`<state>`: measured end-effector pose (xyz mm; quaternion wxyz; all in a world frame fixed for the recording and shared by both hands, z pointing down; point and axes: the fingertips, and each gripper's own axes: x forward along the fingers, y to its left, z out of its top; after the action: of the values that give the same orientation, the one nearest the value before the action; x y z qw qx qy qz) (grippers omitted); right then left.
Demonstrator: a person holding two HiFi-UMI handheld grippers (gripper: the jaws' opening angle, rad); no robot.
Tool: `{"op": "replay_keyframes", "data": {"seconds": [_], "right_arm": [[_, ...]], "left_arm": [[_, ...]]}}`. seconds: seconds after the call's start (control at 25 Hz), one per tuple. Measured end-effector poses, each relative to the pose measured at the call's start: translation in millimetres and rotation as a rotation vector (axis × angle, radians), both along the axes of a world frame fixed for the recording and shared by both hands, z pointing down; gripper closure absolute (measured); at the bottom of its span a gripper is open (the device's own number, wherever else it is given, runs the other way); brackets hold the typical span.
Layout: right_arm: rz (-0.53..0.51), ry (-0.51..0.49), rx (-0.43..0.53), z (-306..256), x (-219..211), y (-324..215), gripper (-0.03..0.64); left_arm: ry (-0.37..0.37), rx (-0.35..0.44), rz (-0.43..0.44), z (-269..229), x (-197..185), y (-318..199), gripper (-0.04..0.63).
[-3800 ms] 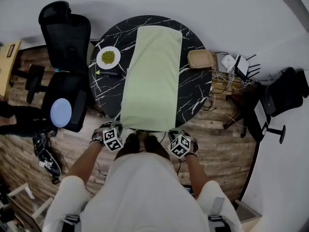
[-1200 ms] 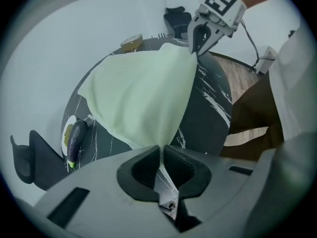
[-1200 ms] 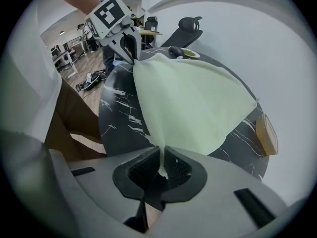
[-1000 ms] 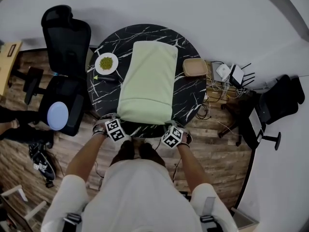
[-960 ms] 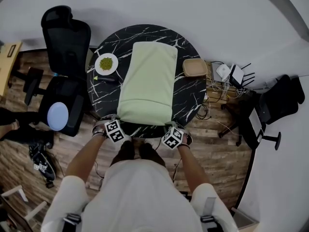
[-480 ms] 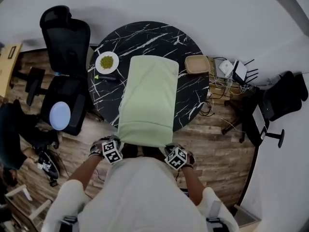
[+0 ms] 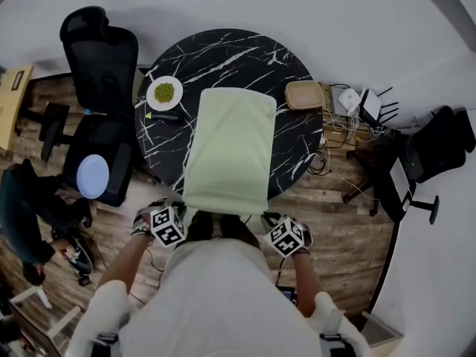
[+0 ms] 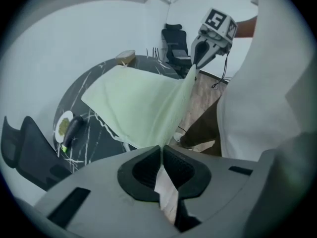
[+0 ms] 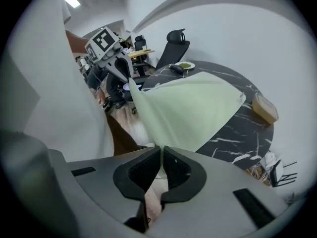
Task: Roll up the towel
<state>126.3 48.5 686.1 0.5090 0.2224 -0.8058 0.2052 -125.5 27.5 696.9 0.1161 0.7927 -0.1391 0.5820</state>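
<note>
A plate (image 7: 164, 92) of green food sits on the left side of the table (image 7: 223, 50). If the towel (image 7: 229, 147) swings that way, I think it could knock the plate. My left gripper (image 8: 161, 152) is pinched tight on the towel's near left corner. The near edge is lifted off the table's front, and the far part lies flat on top. My right gripper (image 9: 162, 155) is pinched tight on the near right corner. Both hold only a thin bit, so a hard pull might make a corner slip out. If one hand goes higher, the roll may come out crooked. A tan box (image 7: 305, 94) on the right could get bumped too.
</note>
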Motion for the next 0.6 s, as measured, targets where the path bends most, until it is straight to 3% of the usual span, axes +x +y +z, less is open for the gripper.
{"op": "replay_keyframes", "data": {"seconds": [0.2, 0.4, 0.6], "right_arm": [[-0.027, 0.053, 0.147, -9, 5, -65, 0.607], [-0.035, 0.125, 0.278, 1, 9, -123, 0.607], [-0.02, 0.16, 0.3, 20, 11, -155, 0.606]], "left_arm": [[-0.017, 0.138, -0.003, -11, 4, -63, 0.578], [-0.083, 0.26, 0.047, -1, 13, -116, 0.578], [-0.13, 0.319, 0.051, 15, 15, -147, 0.578]]}}
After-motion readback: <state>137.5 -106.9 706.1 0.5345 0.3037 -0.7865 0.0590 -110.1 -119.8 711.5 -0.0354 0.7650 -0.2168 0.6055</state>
